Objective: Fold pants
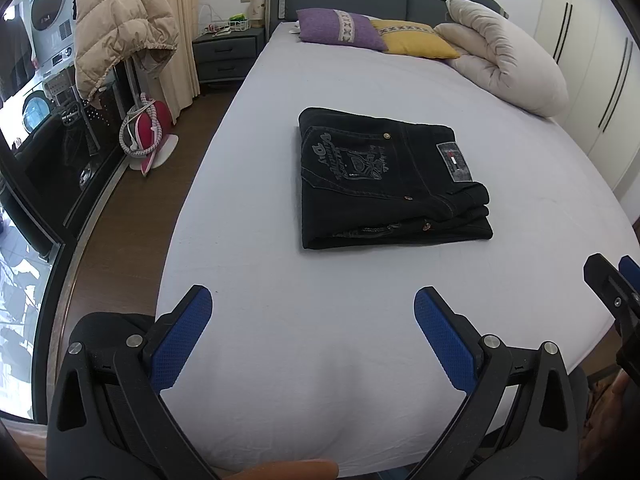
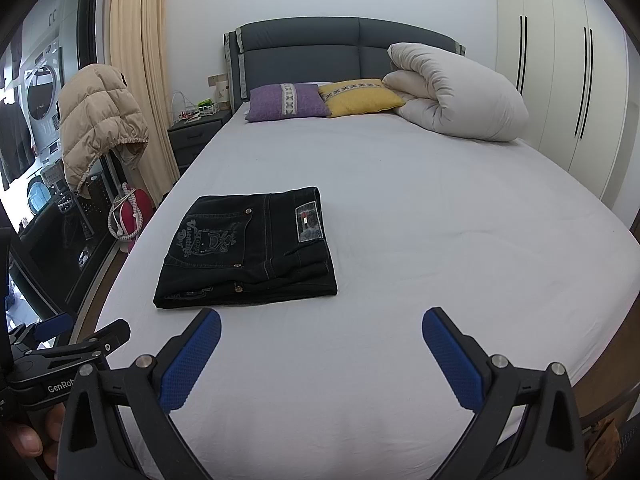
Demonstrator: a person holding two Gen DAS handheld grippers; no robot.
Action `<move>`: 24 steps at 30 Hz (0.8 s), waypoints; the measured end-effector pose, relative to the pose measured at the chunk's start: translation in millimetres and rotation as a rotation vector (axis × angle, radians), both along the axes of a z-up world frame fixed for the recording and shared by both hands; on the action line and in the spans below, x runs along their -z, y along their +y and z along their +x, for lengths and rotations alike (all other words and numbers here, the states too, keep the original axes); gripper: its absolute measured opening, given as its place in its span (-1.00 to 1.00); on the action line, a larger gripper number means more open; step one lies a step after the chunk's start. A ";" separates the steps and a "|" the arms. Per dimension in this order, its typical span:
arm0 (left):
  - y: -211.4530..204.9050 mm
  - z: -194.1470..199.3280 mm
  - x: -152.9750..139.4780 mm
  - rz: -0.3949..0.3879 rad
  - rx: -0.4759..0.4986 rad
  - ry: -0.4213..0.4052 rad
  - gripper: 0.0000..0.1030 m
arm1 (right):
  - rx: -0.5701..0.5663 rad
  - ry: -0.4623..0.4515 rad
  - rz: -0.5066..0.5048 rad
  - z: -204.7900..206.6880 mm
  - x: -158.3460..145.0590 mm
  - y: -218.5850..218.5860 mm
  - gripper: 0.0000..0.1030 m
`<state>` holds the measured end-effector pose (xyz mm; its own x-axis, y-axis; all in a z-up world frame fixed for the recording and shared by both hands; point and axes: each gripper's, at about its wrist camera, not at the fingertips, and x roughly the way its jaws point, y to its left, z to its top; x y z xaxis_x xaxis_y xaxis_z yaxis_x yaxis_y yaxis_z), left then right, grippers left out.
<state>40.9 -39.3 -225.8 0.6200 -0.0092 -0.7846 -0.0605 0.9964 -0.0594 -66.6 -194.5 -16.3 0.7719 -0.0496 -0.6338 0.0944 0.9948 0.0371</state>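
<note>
Black pants (image 1: 384,180) lie folded into a compact rectangle on the white bed (image 1: 320,92), back pocket with grey embroidery and a waist label facing up. In the right wrist view the same pants (image 2: 248,248) sit left of centre. My left gripper (image 1: 313,322) hangs open over the sheet, well short of the pants' near edge, nothing between its blue pads (image 1: 184,340). My right gripper (image 2: 322,344) is also open and empty, to the right of the pants' near edge. The right gripper's tip (image 1: 612,284) shows at the far right of the left wrist view.
A purple pillow (image 2: 286,102), a yellow pillow (image 2: 360,96) and a rolled cream duvet (image 2: 456,92) lie by the grey headboard. A nightstand (image 2: 196,136), a beige puffer jacket (image 2: 100,120) and a red object (image 2: 128,212) stand on the floor left of the bed. White wardrobes (image 2: 560,72) line the right wall.
</note>
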 end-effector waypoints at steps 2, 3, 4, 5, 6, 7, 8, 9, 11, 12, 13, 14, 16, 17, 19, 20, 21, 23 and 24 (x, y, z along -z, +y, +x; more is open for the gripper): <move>0.1 0.0 0.1 0.000 0.000 0.000 1.00 | -0.001 0.001 0.000 0.0 0.7 0.9 1.00; 0.0 0.0 0.0 0.000 0.000 0.000 1.00 | -0.001 0.000 0.000 -0.3 1.1 1.1 1.00; 0.0 0.0 0.0 0.001 0.000 0.000 1.00 | -0.002 0.000 0.000 -0.4 1.5 1.6 1.00; 0.1 0.0 0.1 0.000 0.000 0.000 1.00 | -0.001 0.001 0.000 -0.2 0.9 0.8 1.00; 0.1 0.2 0.3 0.000 0.000 0.000 1.00 | -0.001 0.001 0.001 -0.3 1.2 1.1 1.00; 0.1 0.2 0.2 0.001 0.000 0.000 1.00 | -0.001 0.001 0.001 -0.2 0.8 0.9 1.00; 0.2 0.2 0.0 0.000 0.000 0.000 1.00 | -0.001 0.001 0.001 -0.4 0.7 1.1 1.00; 0.2 0.2 -0.2 0.000 0.001 0.000 1.00 | 0.000 0.001 0.001 -0.6 0.9 1.4 1.00; 0.3 0.3 0.0 0.000 0.001 0.000 1.00 | -0.001 0.000 0.001 -0.4 1.3 1.5 1.00; 0.3 0.5 0.2 0.000 0.001 0.001 1.00 | 0.000 0.001 0.002 -0.3 1.0 1.0 1.00; 0.2 0.1 -0.2 0.000 0.000 0.000 1.00 | -0.001 0.002 0.001 -0.1 0.6 0.8 1.00; 0.2 0.2 -0.1 0.000 0.000 0.000 1.00 | -0.001 0.001 0.001 -0.2 0.6 0.8 1.00; 0.1 0.1 -0.3 0.001 0.000 0.001 1.00 | -0.001 0.001 0.001 -0.2 0.6 0.7 1.00; 0.1 0.2 0.2 0.000 0.001 0.001 1.00 | -0.001 0.001 0.001 -0.1 0.6 0.7 1.00; -0.1 0.2 0.1 0.000 0.004 0.001 1.00 | -0.001 0.002 0.001 -0.5 1.1 1.4 1.00; -0.2 0.2 0.4 0.000 0.005 0.001 1.00 | 0.000 0.002 0.001 -0.4 0.5 1.0 1.00; -0.1 0.1 0.4 -0.001 0.005 0.001 1.00 | -0.001 0.002 0.002 -0.5 0.7 1.3 1.00; -0.4 -0.1 0.3 -0.001 0.003 0.001 1.00 | -0.002 0.002 0.002 0.0 1.1 1.3 1.00; -0.4 -0.1 0.4 -0.001 0.003 0.002 1.00 | -0.002 0.002 0.002 -0.1 1.3 1.5 1.00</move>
